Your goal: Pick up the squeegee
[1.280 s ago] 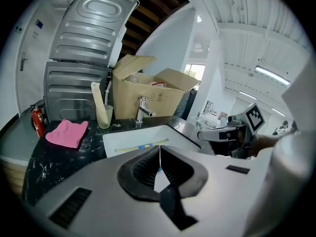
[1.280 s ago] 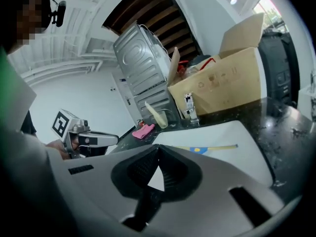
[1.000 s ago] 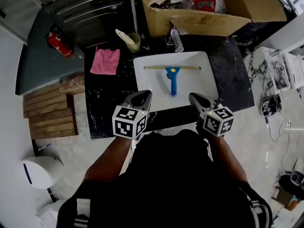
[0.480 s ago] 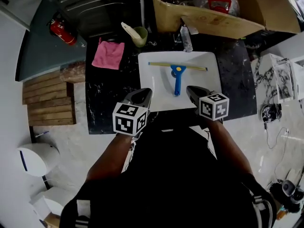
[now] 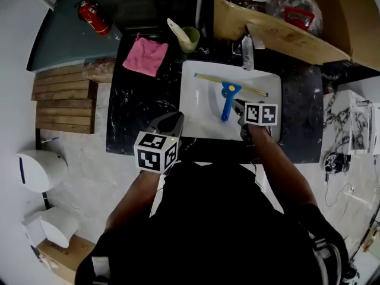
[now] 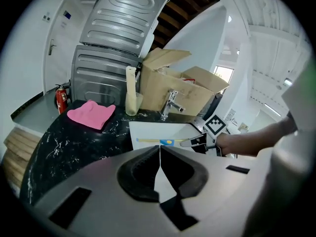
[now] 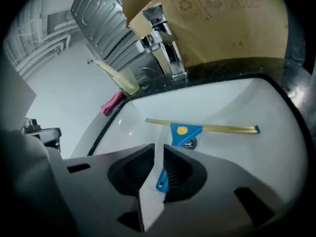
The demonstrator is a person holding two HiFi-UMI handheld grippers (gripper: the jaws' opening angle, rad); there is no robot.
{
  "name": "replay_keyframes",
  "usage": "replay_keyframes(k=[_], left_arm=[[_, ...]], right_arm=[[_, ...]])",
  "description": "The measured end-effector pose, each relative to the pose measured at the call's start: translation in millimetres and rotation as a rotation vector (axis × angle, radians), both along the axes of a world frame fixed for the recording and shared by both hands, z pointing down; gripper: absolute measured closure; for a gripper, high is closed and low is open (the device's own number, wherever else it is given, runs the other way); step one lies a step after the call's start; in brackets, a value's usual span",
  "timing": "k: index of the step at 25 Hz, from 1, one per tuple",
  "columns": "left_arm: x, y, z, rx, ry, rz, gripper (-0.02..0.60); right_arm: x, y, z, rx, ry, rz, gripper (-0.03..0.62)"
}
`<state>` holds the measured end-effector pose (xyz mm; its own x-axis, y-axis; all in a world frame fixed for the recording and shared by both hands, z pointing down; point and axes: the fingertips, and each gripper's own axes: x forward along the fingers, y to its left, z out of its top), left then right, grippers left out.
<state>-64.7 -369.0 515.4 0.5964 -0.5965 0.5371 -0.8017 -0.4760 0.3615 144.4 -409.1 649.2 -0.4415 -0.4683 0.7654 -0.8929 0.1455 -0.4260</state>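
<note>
The squeegee [image 5: 227, 103] has a blue handle and a long yellow blade, and lies flat in the white sink [image 5: 193, 103]. In the right gripper view its blue head [image 7: 183, 131] rests by the drain, with the handle running back toward me. My right gripper [image 5: 238, 106] is down in the sink at the handle's near end. Its jaws are opening, and the handle tip shows in the narrow gap between them [image 7: 159, 148], not pressed. My left gripper [image 5: 172, 119] hangs over the black counter's front edge, shut and empty [image 6: 159, 146].
A chrome tap [image 5: 247, 52] stands behind the sink under a big cardboard box [image 5: 285, 34]. On the black counter [image 5: 136, 111] lie a pink cloth [image 5: 145, 57] and a green cup [image 5: 190, 37] holding a brush. A red fire extinguisher [image 5: 95, 15] stands far left.
My right gripper has moved forward and down into the sink, up to the squeegee's handle end. The left gripper has dropped a little and stays at the counter's front edge.
</note>
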Motion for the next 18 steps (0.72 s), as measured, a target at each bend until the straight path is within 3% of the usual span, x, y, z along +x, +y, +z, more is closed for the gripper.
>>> replay_keyframes(k=[11, 18], left_arm=[[-16.0, 22.2, -1.9, -0.015, -0.019, -0.125, 0.565], [-20.9, 33.7, 3.9, -0.049, 0.000, -0.181, 0.565]], right_arm=[[10.2, -21.1, 61.7, -0.120, 0.021, 0.106, 0.420], [-1.6, -29.6, 88.1, -0.168, -0.042, 0.143, 0.408]])
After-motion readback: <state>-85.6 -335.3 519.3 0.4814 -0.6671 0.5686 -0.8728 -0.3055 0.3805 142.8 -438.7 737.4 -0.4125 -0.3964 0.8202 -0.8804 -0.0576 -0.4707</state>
